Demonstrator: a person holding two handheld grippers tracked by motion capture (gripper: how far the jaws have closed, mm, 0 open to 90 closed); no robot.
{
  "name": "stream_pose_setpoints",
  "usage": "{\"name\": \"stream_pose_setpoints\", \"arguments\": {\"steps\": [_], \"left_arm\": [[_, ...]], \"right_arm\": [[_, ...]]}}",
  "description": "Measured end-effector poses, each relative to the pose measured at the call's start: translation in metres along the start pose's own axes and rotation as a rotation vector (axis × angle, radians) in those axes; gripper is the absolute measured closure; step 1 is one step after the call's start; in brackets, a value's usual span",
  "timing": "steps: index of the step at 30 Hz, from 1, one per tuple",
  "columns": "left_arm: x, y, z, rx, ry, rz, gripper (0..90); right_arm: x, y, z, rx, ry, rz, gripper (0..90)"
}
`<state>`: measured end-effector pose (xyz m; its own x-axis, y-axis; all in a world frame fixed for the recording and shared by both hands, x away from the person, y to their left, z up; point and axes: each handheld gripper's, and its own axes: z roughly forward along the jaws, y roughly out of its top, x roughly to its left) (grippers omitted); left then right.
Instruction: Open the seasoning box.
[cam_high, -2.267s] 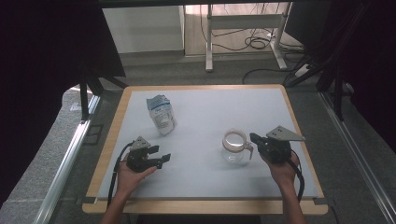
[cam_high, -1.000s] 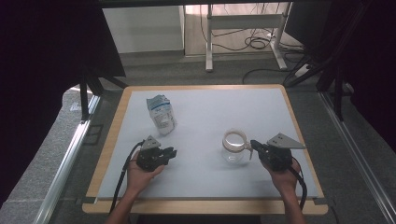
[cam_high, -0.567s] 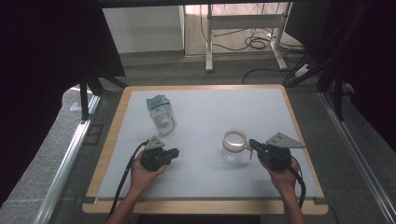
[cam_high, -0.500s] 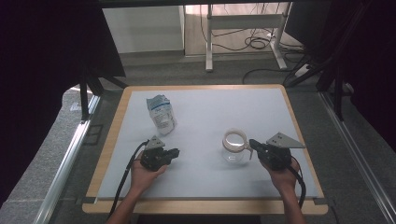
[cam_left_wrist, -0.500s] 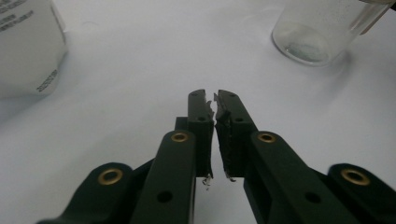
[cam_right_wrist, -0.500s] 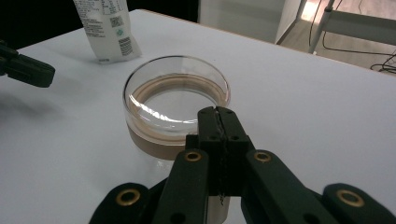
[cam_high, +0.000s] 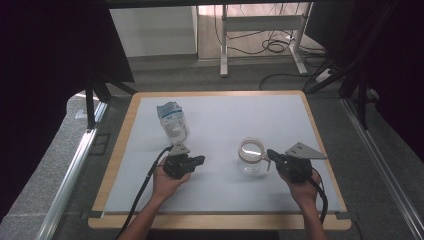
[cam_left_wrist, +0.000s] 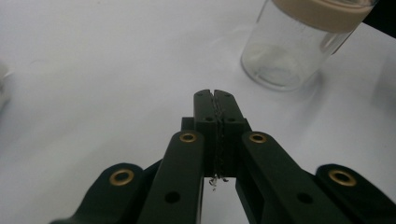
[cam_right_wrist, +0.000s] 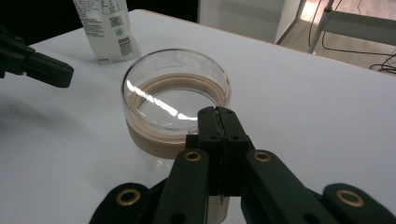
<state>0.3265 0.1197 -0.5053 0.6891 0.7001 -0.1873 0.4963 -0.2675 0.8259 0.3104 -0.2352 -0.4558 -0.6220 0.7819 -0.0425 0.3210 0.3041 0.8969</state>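
A clear glass jar (cam_high: 251, 156) with a tan band at its rim stood upright right of centre in the high view, on the white table top (cam_high: 225, 125), its mouth uncovered and nothing visible inside. Just to its right, the right gripper (cam_high: 271, 153) pointed at the jar with its tip close against the rim; whether it touched the glass could not be told. In the right gripper view its two black jaws met flat together with nothing between them, low in the frame, the jar (cam_right_wrist: 176, 105) directly beyond.

Left of centre, the left gripper (cam_high: 200, 160) was held in the person's left hand (cam_high: 167, 182), aimed across the table toward the jar but well apart from it. Its jaws had just been closing and stood pressed together on nothing, as the left gripper view showed, with the jar (cam_left_wrist: 303, 39) in the upper right of that frame.

A white and blue pouch (cam_high: 172, 120) lay in the upper left part of the table, near the left gripper and untouched.

Judging by the layout, the work was at its approach stage: both tools gathered on the jar, nothing yet gripped. A next move would likely call for parting one pair of jaws wide enough to span the rim, or turning back for the pouch.
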Motion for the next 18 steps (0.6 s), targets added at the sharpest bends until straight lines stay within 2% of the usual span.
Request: {"name": "stream_pose_setpoints", "arguments": {"steps": [10, 16, 18], "left_arm": [[-0.026, 0.031, 0.034, 0.003, -0.064, 0.067, 89.7], [-0.031, 0.041, 0.041, -0.012, -0.084, 0.07, 89.8], [-0.034, 0.049, 0.044, -0.018, -0.09, 0.078, 89.8]], "right_arm": [[0.0, -0.001, 0.0, 0.001, 0.0, -0.001, 89.5], [-0.001, -0.001, 0.0, 0.001, -0.002, -0.002, 89.5], [-0.001, -0.001, 0.0, 0.0, 0.001, -0.001, 89.5]]}}
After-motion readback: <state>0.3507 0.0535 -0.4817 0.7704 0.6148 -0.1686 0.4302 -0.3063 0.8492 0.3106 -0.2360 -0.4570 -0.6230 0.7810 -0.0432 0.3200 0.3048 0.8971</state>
